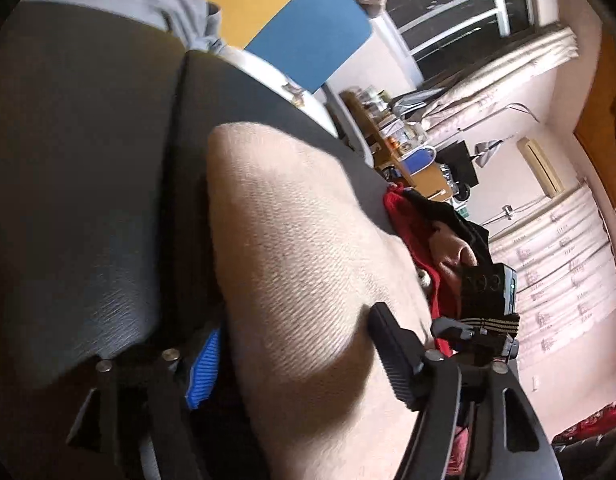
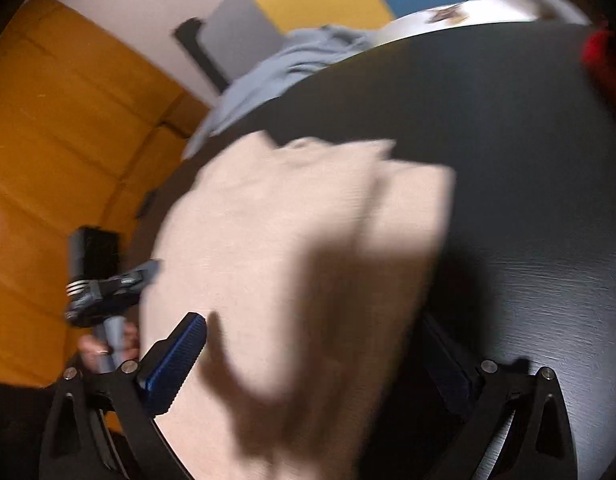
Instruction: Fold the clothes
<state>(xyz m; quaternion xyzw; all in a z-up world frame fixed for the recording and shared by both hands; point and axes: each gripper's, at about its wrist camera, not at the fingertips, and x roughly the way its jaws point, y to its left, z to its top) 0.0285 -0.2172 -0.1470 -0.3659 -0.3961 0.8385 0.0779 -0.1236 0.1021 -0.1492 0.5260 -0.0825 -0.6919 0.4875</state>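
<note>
Beige garment [image 2: 292, 264] nearest, spread on dark counter [image 2: 487, 128] betw both tongs. Left tongs [image 1: 292, 364] apart, right tongs [image 2: 319, 364] apart, nothing clamped. Pinch near hem evenly, fold w/o bunching.

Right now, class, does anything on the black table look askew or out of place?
The beige garment is folded unevenly, with staggered top edges. A pale blue garment lies crumpled at the table's far edge, partly hanging over, and red and black clothes sit heaped at another edge.
</note>
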